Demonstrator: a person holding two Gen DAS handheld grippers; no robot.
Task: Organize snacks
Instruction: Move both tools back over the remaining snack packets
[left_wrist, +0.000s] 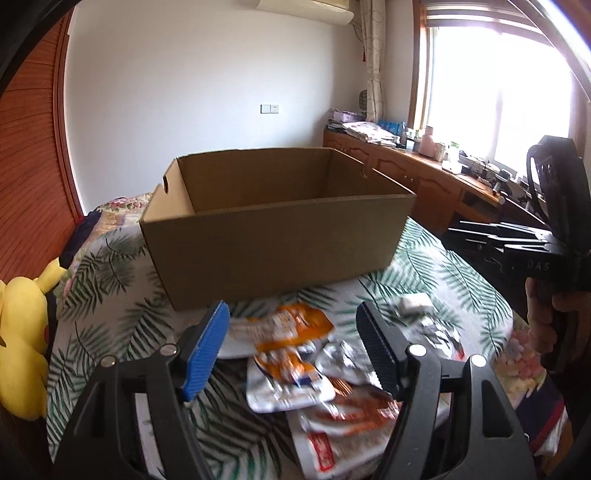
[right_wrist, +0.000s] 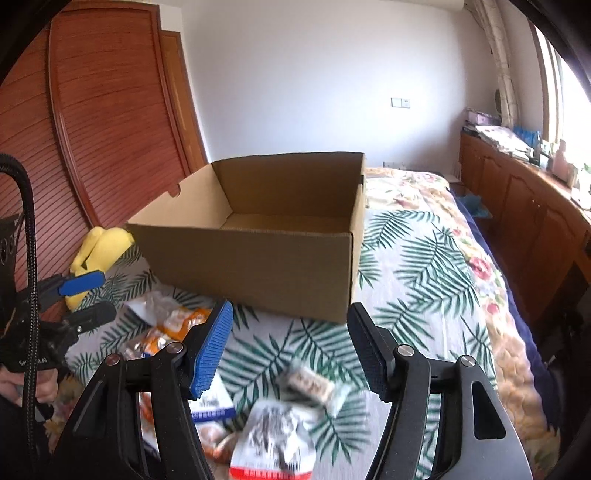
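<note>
An open, empty cardboard box stands on the leaf-print bedspread; it also shows in the right wrist view. Several snack packets lie in front of it: orange-and-white ones under my left gripper, which is open and empty above them. A black-and-white packet and a small wrapped bar lie under my right gripper, also open and empty. The orange packets show left in the right wrist view, next to the left gripper. The right gripper shows at the right of the left wrist view.
A yellow plush toy lies at the bed's left edge, also seen in the right wrist view. A wooden wardrobe stands left. A cluttered wooden cabinet runs under the window at right. The flowered quilt extends behind the box.
</note>
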